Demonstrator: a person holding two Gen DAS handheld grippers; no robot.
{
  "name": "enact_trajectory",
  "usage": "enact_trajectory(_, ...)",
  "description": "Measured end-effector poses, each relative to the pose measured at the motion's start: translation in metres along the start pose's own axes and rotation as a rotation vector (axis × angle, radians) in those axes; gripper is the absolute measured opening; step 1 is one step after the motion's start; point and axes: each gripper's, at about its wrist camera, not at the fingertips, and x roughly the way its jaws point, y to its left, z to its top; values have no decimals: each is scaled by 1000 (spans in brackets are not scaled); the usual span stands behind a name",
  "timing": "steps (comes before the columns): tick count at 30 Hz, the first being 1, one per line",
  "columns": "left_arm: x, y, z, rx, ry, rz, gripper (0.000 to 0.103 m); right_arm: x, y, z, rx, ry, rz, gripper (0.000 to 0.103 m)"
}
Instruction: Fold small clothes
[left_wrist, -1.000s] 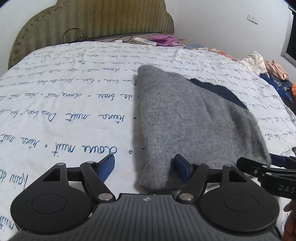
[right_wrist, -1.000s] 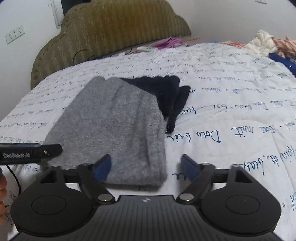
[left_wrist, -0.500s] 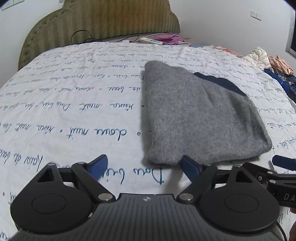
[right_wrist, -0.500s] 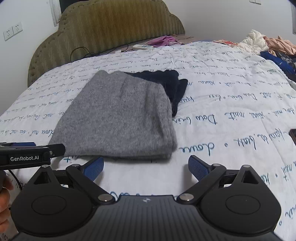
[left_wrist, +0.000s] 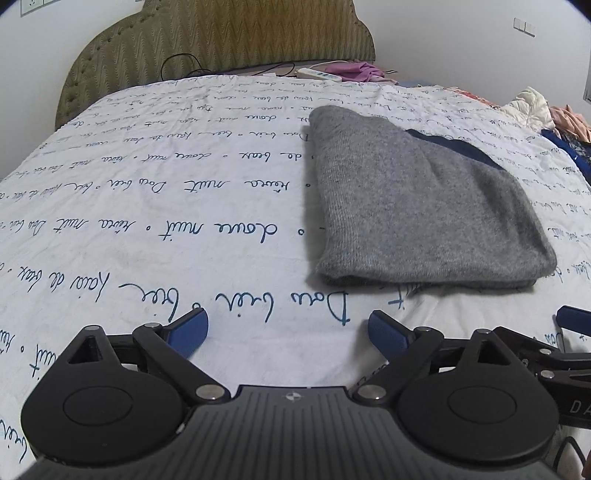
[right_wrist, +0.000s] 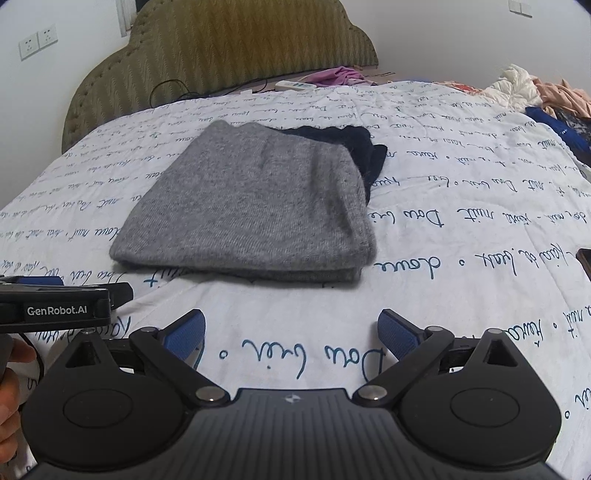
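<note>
The folded grey knit garment (left_wrist: 417, 206) lies flat on the bed (left_wrist: 155, 206), in the middle of the mattress and somewhat toward its foot, with its thick folded edge facing the cameras. A dark navy garment (right_wrist: 354, 147) sticks out from under its far right corner, toward the headboard (right_wrist: 221, 55).

The bed's white cover is printed all over with blue handwriting. Bare printed cover separates the near edge of the grey garment from both claws.

The left claw (left_wrist: 288, 328) hovers near the foot edge of the bed, just left of the garment's near left corner. Its jaws are opening, the blue pads (left_wrist: 190, 326) stand wide apart, and only cover shows between them. The right claw (right_wrist: 291, 330) sits beside it, facing the garment's near edge; it is released, pads spread wide with nothing between them. In the right wrist view the left claw's black body enters from the left edge, with part of a hand (right_wrist: 11, 387) below it.

At the head of the bed lie a white power strip (left_wrist: 319, 74), a black cable and a purple cloth (left_wrist: 354, 68). A pile of clothes (right_wrist: 546, 96) occupies the far right corner.
</note>
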Motion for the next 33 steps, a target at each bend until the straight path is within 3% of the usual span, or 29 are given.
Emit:
enact_trajectory(13,0,-2,-8,9,-29,34,103,0,-3,-6,34,-18,-28,101)
enact_trajectory(33,1,-1,-9,8,-22,35,103,-3,1,-7,15,-26,-23,101)
